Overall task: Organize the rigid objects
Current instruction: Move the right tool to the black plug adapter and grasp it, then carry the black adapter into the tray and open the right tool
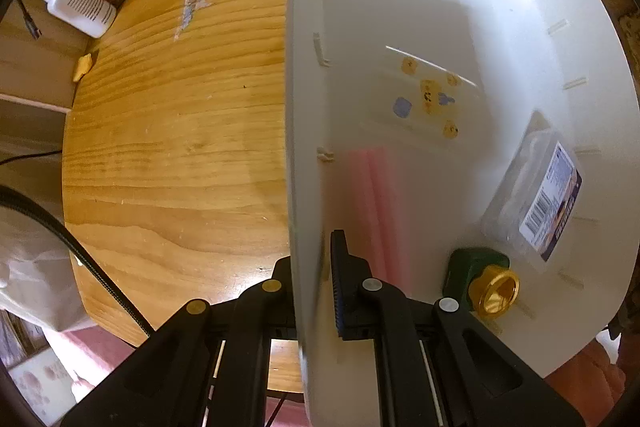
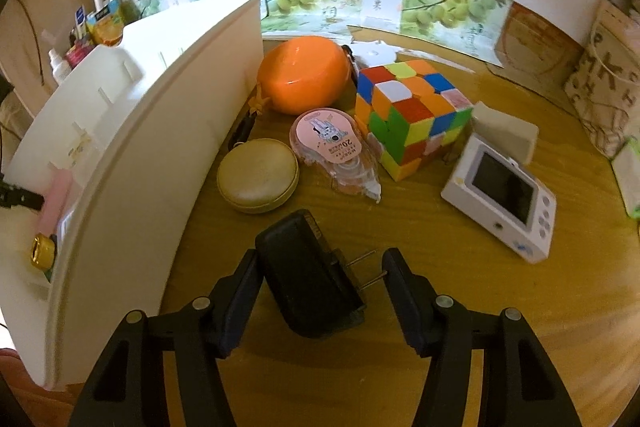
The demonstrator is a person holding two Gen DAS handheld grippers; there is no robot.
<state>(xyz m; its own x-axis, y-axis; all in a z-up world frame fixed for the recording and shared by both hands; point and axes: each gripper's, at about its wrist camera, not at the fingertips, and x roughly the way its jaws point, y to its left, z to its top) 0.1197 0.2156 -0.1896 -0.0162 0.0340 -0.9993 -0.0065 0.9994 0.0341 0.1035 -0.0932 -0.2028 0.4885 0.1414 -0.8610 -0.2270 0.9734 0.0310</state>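
**Charger between the jaws, bin wall pinched: where this could slip**

The right gripper (image 2: pixel 320 291) has its jaws spread around a black plastic plug-in charger with two metal prongs (image 2: pixel 310 285). The left pad seems to touch the charger's side, while the right pad meets only the prong tips, so whether it is truly held cannot be told. The charger sits on the wooden counter (image 2: pixel 400 227) at 6 o'clock in the right wrist view, just beside the white plastic storage bin (image 2: pixel 132 155), which fills 9 o'clock.

The left gripper (image 1: pixel 316 287) has its jaws pressed together on the bin's thin wall, pinching it. Inside the bin lie a green-and-gold fitting (image 1: pixel 486 285) at 5 o'clock, a clear plastic box with a barcode label (image 1: pixel 536 203) at 3 o'clock, and a pink strip (image 1: pixel 376 211) near the jaws.

Risks, as I judge them: a squeeze bearing on the prongs could make the charger twist or pop out, since the prongs are narrow and slick. The bin's wall stands tall beside the charger, so a low carry could knock it. The pinch on one wall could tip or drag the bin.

Still waiting at 12 o'clock: an orange rounded plastic case (image 2: pixel 304 79), a multicoloured puzzle cube (image 2: pixel 412 115), a tan round zip pouch (image 2: pixel 258 181), a small white camera with a dark screen (image 2: pixel 502 195), and a pink correction-tape dispenser (image 2: pixel 332 151), which reads "20"; its smaller print is illegible. The box label's text is too blurred to read.
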